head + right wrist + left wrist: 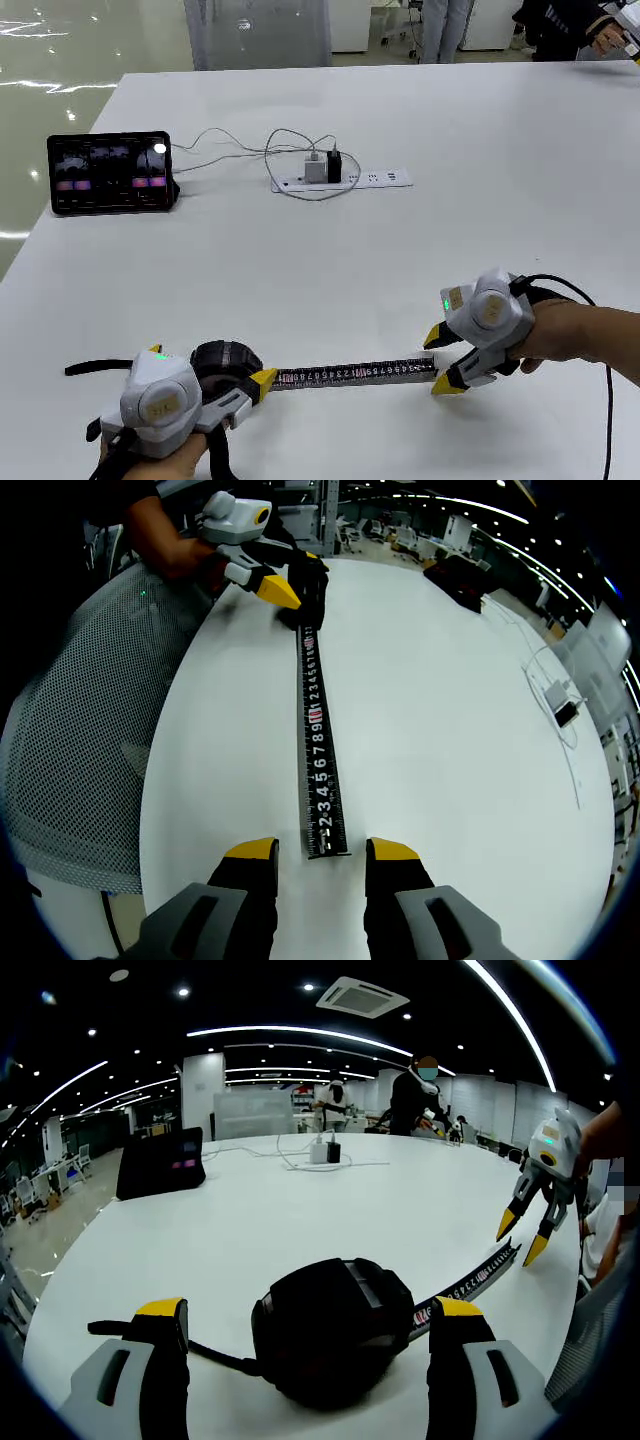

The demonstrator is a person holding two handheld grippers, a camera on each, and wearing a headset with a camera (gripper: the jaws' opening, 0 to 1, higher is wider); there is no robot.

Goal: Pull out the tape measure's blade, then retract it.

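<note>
The tape measure's black case [335, 1335] sat on the white table [400, 230] near the person. Its blade [315, 730] lay flat and drawn out in a straight line toward the right gripper [440, 360]. The left gripper [308, 1308] stood open, a jaw on either side of the case. There was a visible gap on one side, so it seemed to bracket the case rather than clamp it. The right gripper was open too, holding nothing. The blade's end lay between its yellow tips and touched neither (the left gripper view suggested the tips hung a little above the table).

I judged the pull-out done, or nearly so. The retraction remained, with the blade fully exposed and no sign of it winding in.
</note>
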